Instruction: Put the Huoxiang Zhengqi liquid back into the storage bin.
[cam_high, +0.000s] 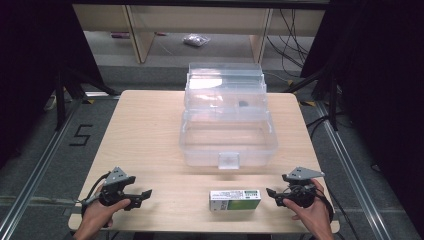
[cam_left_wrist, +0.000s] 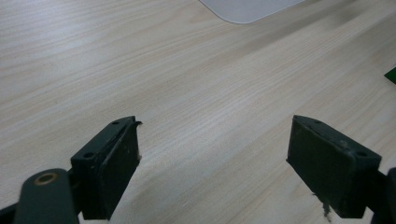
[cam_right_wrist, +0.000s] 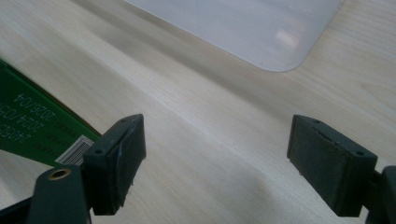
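A green and white carton lies flat near the table's front edge, right of centre. Behind it stands a clear plastic box with its lid raised and tiers folded back. My left gripper rests at the front left, held by a hand, jaws wide open over bare wood. At the front right my right gripper points toward the carton's right end, a short gap away, jaws open and empty. The carton's green end with a barcode lies left of the right gripper's left pad.
The wooden table has bare room to the left of the box. A corner of the clear box shows ahead of the right gripper. Beyond the table are wooden shelving legs, cables and a small bag on the floor.
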